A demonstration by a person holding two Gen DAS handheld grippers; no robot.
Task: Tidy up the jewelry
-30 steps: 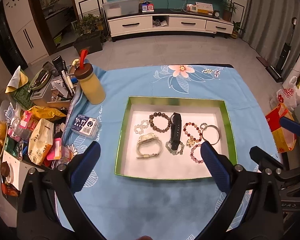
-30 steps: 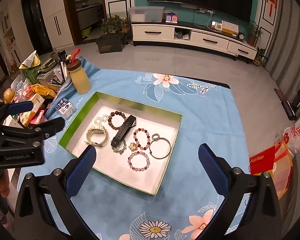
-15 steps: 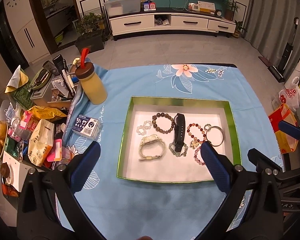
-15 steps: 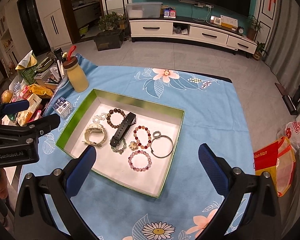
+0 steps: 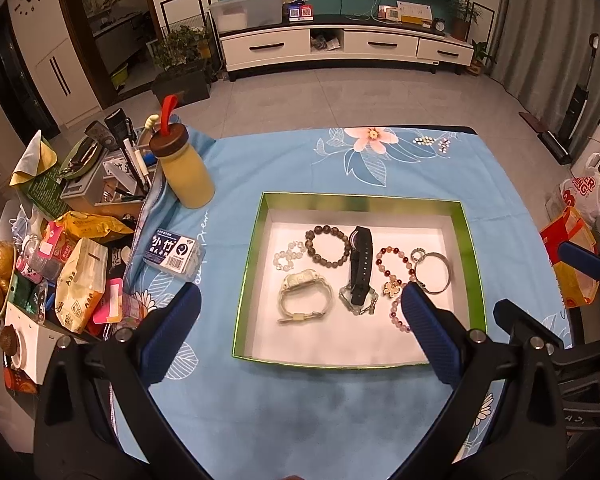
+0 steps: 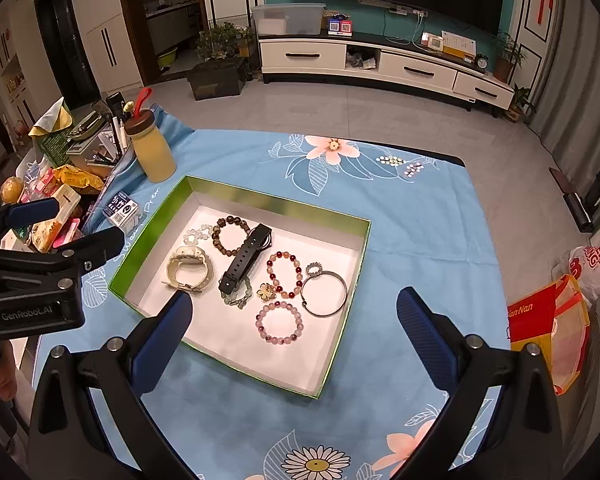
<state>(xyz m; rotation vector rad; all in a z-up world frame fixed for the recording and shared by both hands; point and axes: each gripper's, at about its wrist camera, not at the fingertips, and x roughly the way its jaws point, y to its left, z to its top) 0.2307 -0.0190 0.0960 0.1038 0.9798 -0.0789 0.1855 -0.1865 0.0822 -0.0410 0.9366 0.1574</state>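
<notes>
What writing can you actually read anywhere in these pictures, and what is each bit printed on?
"GenRobot.AI": on the black body of the left gripper, seen from the right wrist.
"小竹": on the small clear box left of the green tray.
"an Nan": on the red bag on the floor; the first letters are hidden.
The white plastic bag's red lettering and the snack packets are too blurred to read.

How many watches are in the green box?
2. A pale watch lies at the left end of the green box; a black watch lies near the middle, its lower end on a clear bead bracelet. None seem hidden.
</notes>
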